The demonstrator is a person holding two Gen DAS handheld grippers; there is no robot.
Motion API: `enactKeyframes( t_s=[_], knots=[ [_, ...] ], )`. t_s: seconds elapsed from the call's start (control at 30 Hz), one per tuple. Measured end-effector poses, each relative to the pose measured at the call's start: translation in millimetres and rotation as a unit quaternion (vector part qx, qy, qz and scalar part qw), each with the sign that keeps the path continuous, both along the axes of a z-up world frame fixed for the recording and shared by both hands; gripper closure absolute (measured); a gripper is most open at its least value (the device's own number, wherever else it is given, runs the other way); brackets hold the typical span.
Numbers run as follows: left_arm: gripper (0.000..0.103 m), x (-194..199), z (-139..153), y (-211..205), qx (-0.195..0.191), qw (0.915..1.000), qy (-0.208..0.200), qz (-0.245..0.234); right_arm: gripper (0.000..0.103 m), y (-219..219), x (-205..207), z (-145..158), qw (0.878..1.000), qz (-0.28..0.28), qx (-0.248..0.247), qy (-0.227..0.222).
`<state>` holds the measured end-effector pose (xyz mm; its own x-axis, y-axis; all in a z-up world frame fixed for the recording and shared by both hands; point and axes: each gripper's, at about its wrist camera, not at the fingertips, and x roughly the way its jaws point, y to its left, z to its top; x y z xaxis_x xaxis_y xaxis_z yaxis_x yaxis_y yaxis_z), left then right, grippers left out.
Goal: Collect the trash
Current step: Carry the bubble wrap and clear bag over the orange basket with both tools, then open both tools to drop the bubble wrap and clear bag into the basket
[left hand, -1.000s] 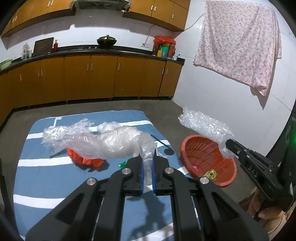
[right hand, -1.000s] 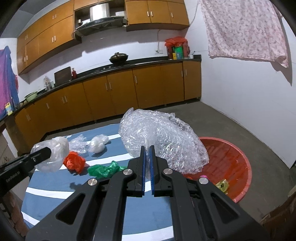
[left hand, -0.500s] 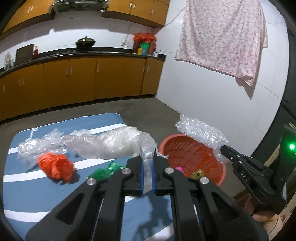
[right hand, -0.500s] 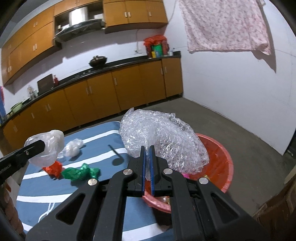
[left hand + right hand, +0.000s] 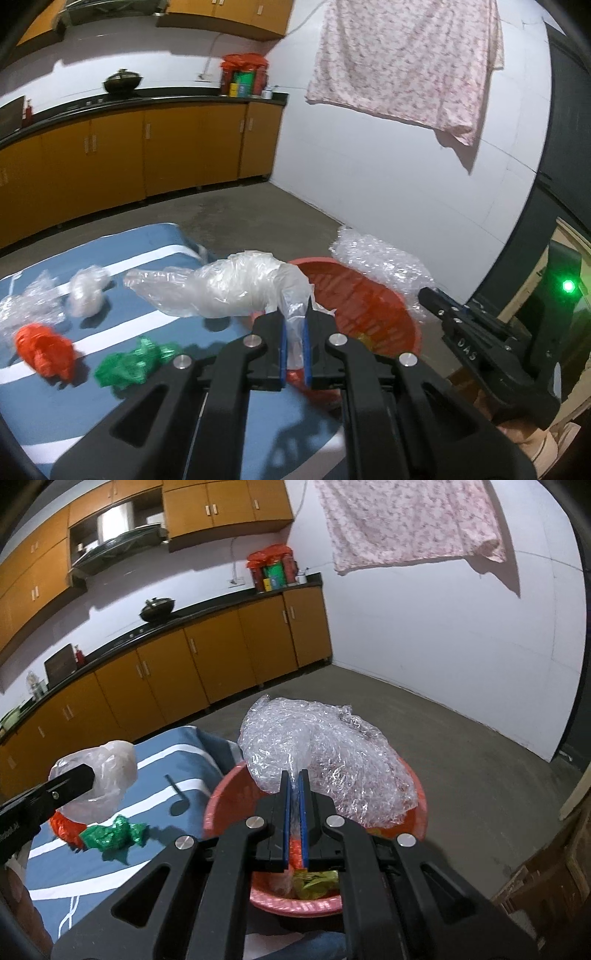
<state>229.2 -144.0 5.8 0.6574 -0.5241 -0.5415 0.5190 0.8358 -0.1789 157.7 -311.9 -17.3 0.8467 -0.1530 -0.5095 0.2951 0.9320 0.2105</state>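
The left gripper is clamped on the twisted end of a cloudy plastic bag, which hangs in the air beside the near-left rim of the red basin, its bulk stretching away from the basin over the blue striped mat. The right gripper is pinched tight on a bundle of clear bubble wrap, held directly above the basin so that the wrap covers most of its far half.

Inside the basin, under the right gripper's fingers, lie a yellow-green wrapper and a scrap of orange.

On the mat to the left of the basin, a crumpled green bag lies nearest, with a crumpled orange-red bag just beyond it on the side away from the basin. Farther from the basin sit a small ball of white plastic and a loose piece of clear film at the mat's left edge.

Well behind the basin, orange-brown kitchen cabinets run under a dark counter that carries a black wok. A pink floral cloth hangs on the white wall to the basin's right.
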Motion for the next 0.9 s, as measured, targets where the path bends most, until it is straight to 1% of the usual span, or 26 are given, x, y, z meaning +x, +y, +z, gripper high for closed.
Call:
enactKeyframes(
  t_s=[0.23,0.57,0.67,0.7,0.73,0.8,0.87,0.9],
  knots=[
    [0.095,11,-16,-40,0.003,0.9992,0.01,-0.037,0.099,-22,5,-2,1.0,-0.013,0.005,-0.002],
    [0.095,30,-38,-65,0.004,0.9977,0.027,-0.063,0.098,-40,13,-7,0.999,-0.021,0.024,-0.007],
    [0.093,35,-46,-72,0.006,0.9972,0.034,-0.066,0.098,-43,17,-11,0.999,-0.011,0.038,-0.008],
    [0.09,37,-47,-75,0.006,0.9972,0.036,-0.065,0.098,-44,19,-14,0.999,-0.006,0.046,-0.008],
    [0.087,39,-50,-75,0.006,0.9971,0.041,-0.064,0.097,-46,19,-15,0.999,-0.004,0.05,-0.007],
    [0.069,42,-54,-71,0.004,0.9972,0.046,-0.059,0.087,-49,19,-20,0.998,0.0,0.059,-0.004],
    [0.059,44,-57,-64,0.004,0.9978,0.046,-0.047,0.061,-52,15,-23,0.998,-0.002,0.067,-0.007],
    [0.054,46,-59,-58,0.004,0.9981,0.048,-0.039,0.056,-54,12,-24,0.997,-0.004,0.072,-0.009]
  ],
)
